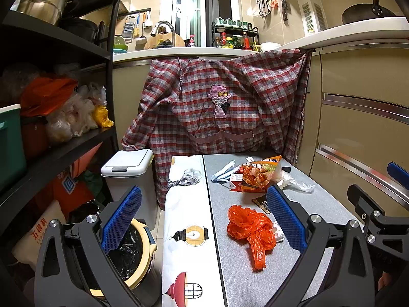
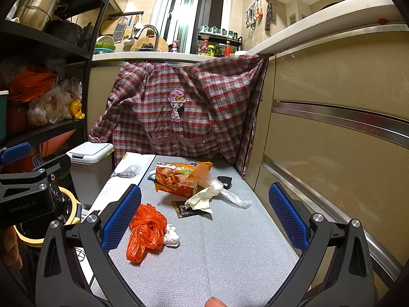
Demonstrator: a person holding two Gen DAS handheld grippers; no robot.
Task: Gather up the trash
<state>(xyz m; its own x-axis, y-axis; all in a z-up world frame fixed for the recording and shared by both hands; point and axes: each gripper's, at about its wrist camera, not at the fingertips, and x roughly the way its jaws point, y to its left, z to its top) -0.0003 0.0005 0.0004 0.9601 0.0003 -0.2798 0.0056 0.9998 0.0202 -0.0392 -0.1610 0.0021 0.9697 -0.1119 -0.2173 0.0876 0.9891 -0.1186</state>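
Left wrist alone shows bin [image 1: 133, 255] interior.

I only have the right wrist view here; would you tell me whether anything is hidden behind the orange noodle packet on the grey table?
Observer: Yes. The left wrist view shows a small red and white carton tucked against the left side of the noodle packet.
Operator: Thank you. Is anything else there?
Observer: A pale blue and white folded piece lies just left of the carton.
Operator: Is the round bin open?
Observer: Yes. The yellow-rimmed bin has no lid on it and holds a black liner; it stands on the floor left of the table.
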